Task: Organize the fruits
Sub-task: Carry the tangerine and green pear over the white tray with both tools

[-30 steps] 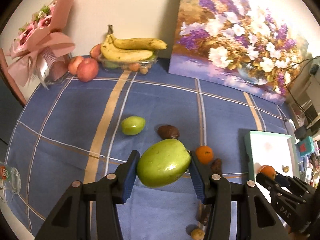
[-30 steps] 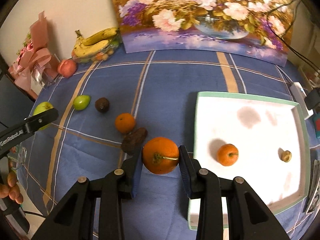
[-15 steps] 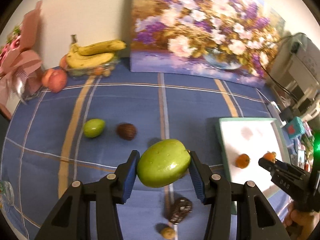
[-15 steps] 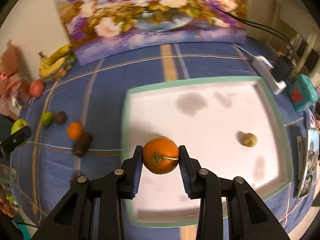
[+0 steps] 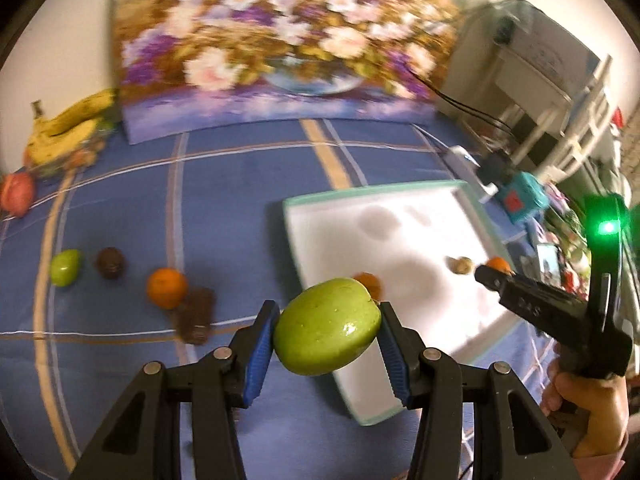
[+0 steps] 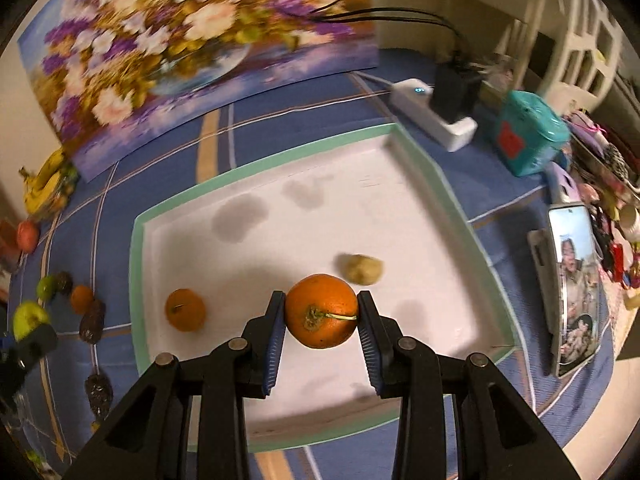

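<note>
My left gripper (image 5: 327, 334) is shut on a large green apple (image 5: 326, 332), held above the near left edge of the white tray (image 5: 400, 248) with a mint rim. My right gripper (image 6: 322, 312) is shut on an orange (image 6: 322, 311) over the tray's (image 6: 400, 208) middle; it also shows at the right in the left wrist view (image 5: 494, 270). Inside the tray lie a small orange (image 6: 185, 310) and a small tan fruit (image 6: 362, 269). On the blue cloth to the left sit a small green fruit (image 5: 65, 267), a dark round fruit (image 5: 111, 263), an orange (image 5: 166, 288) and a brown date-like fruit (image 5: 196, 314).
A flower painting (image 5: 280, 48) leans on the wall at the back. Bananas (image 5: 68, 128) and a red apple (image 5: 17, 198) sit at the far left. A power strip (image 6: 434, 114), a teal box (image 6: 528, 136) and a phone (image 6: 574, 280) crowd the tray's right side.
Both grippers swept right across the cloth with their fruit. The right one went from the tray's left edge to over its middle; the left one reached the tray's near left edge.
</note>
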